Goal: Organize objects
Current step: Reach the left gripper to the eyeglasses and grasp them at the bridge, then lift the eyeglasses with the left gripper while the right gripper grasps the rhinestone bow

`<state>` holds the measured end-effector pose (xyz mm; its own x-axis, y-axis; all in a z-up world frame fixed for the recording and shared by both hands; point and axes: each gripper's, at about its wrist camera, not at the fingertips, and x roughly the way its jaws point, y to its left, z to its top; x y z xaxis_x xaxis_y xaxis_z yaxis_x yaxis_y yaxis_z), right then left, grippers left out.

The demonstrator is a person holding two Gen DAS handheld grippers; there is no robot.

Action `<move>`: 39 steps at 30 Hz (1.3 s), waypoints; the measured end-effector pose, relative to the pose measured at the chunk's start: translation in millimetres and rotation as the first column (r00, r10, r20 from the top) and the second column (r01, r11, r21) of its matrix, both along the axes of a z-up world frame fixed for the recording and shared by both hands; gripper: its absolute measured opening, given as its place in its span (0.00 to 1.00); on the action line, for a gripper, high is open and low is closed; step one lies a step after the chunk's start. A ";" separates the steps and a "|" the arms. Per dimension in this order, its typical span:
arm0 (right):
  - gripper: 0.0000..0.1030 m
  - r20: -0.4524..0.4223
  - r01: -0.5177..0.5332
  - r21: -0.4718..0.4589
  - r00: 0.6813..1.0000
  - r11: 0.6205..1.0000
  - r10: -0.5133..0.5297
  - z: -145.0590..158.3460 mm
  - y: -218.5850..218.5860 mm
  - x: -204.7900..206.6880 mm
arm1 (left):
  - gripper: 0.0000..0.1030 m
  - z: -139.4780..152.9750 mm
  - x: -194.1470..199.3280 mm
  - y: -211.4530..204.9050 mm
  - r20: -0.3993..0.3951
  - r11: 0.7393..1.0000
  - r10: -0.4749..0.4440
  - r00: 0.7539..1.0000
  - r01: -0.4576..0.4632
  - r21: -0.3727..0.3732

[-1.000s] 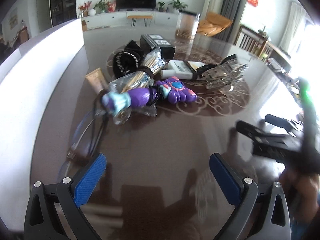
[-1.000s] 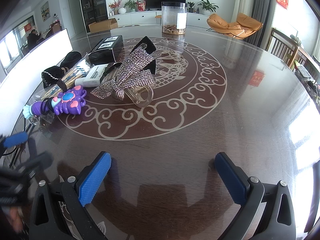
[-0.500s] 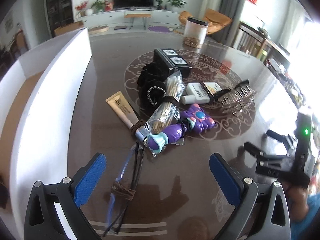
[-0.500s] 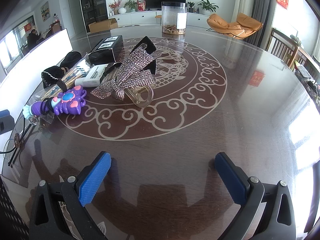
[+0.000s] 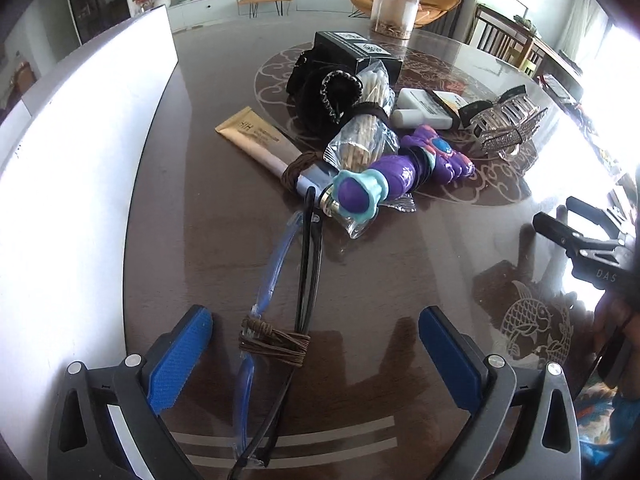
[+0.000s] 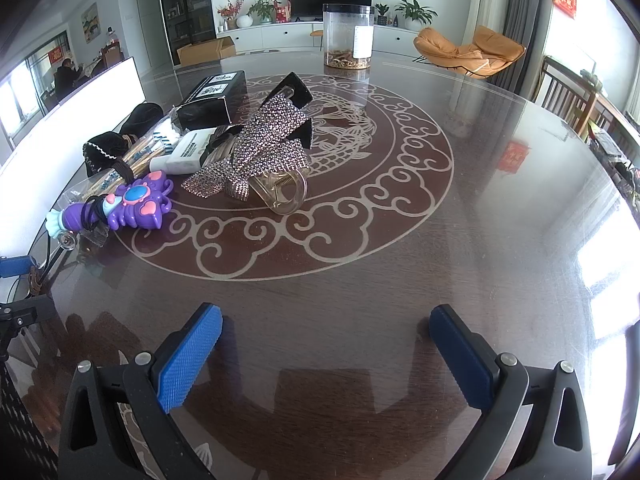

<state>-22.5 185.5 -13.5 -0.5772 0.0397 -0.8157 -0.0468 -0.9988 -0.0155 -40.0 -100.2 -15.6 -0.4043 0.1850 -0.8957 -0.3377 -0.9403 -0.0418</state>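
Note:
A pile of small items lies on the dark round table (image 5: 400, 280). My left gripper (image 5: 316, 344) is open above a blue and a black band tied with brown cord (image 5: 276, 342), which lie between its fingers. Beyond are a purple toy wand (image 5: 400, 172), a bag of sticks (image 5: 368, 132), a beige tube (image 5: 256, 140), a black pouch (image 5: 328, 88), a black box (image 5: 356, 50) and a rhinestone hair clip (image 5: 508, 124). My right gripper (image 6: 324, 356) is open and empty over bare table; the wand (image 6: 128, 204) and the clip (image 6: 264, 156) lie far left of it.
A white board (image 5: 80, 200) stands along the table's left side. A clear jar (image 6: 348, 36) stands at the far edge. A white bottle (image 5: 420, 110) lies by the clip. The right gripper shows at the right of the left wrist view (image 5: 592, 248).
My left gripper has pulled back and dropped toward the near table edge, bringing the tied bands between its fingers. The right gripper has not moved.

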 end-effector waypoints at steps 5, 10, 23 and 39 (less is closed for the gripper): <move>1.00 0.000 0.000 0.000 1.000 1.000 0.000 -0.2 0.8 0.3 | 1.00 -3.4 9.3 5.2 -0.036 0.999 -0.034 0.999 0.033 -0.031; 1.00 0.000 0.000 0.000 1.000 1.000 0.000 -0.1 0.6 0.1 | 1.00 -3.9 15.8 4.2 -0.038 0.999 -0.011 0.999 0.009 -0.035; 1.00 0.000 0.000 0.000 1.000 1.000 0.000 0.2 0.4 -0.1 | 0.32 7.5 44.6 17.8 -0.064 0.997 -0.070 0.995 0.068 -0.042; 1.00 -0.001 -0.169 -0.090 0.986 0.982 0.169 6.8 5.4 -0.2 | 0.29 12.7 76.6 18.5 -0.092 0.999 -0.028 0.995 0.032 0.039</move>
<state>-22.7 190.9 -6.8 -0.5635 -0.1313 -0.8156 0.1226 -0.9896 0.0746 36.6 -81.8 -2.9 -0.4776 0.2332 -0.8471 -0.3698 -0.9279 -0.0469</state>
